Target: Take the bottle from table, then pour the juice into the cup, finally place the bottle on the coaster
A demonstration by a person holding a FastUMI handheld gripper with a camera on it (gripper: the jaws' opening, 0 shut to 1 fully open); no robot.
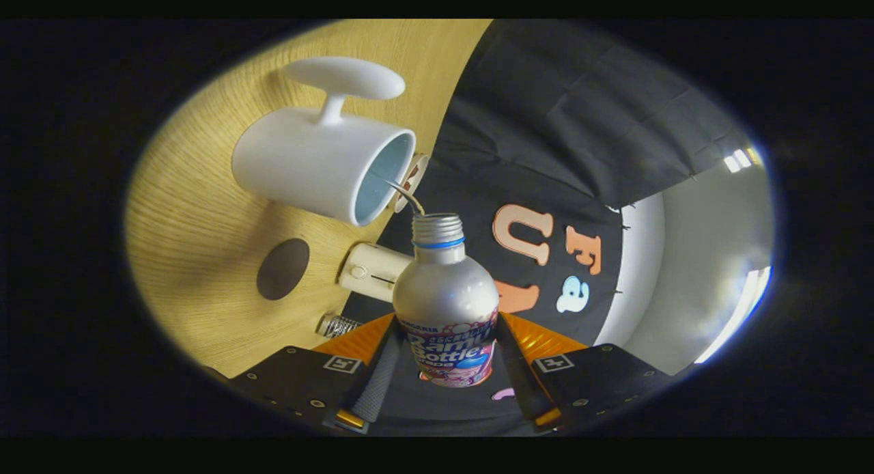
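Gripper view:
Gripper (447, 354): both fingers press the bottle's lower body — it holds the bottle between them.
Bottle (445, 289): silver metal, cap off, blue ring under the threaded neck; tilted with its mouth at the cup's rim.
Label: the word "Bottle" can be read; the smaller print is too blurred.
Juice (407, 195): a thin stream runs from the bottle's mouth into the cup.
Cup (321, 163): white mug, pale blue inside, standing on the wooden counter (198, 214).
Coaster (283, 268): dark round disc on the counter — beside the cup, apart from it.
Other items: a cream cylinder (372, 271) and a small silver cap (334, 325) near the fingers.
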